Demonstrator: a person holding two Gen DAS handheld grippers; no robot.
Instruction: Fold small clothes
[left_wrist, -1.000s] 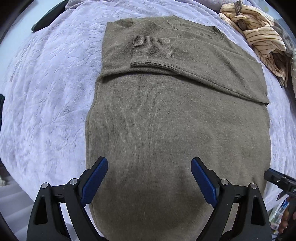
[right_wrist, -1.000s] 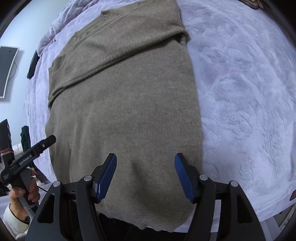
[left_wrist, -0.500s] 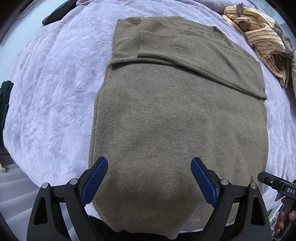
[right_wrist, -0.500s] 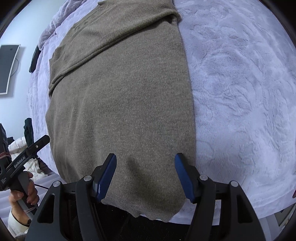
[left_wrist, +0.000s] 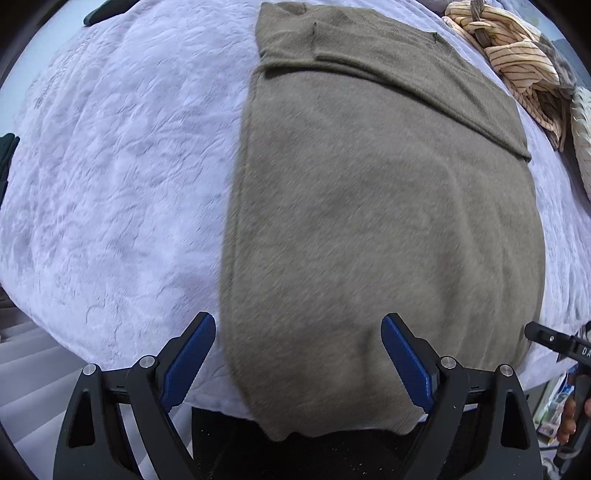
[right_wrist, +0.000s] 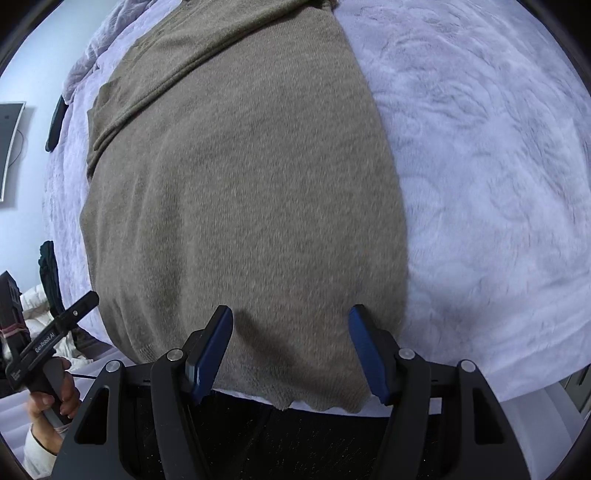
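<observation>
We are holding both tools apart and empty above the bottom hem of the olive sweater (left_wrist: 384, 229), which is lying flat on the white bed cover (left_wrist: 122, 177). Its long axis is running from the lower edge to the top of both frames, sleeves folded across the upper part. The left tool (left_wrist: 298, 360) is hanging over the hem's left corner, the right tool (right_wrist: 290, 345) over the right corner. Compared with a second ago, the sweater is sitting further right in the left view, and its hem is showing lower in both.
</observation>
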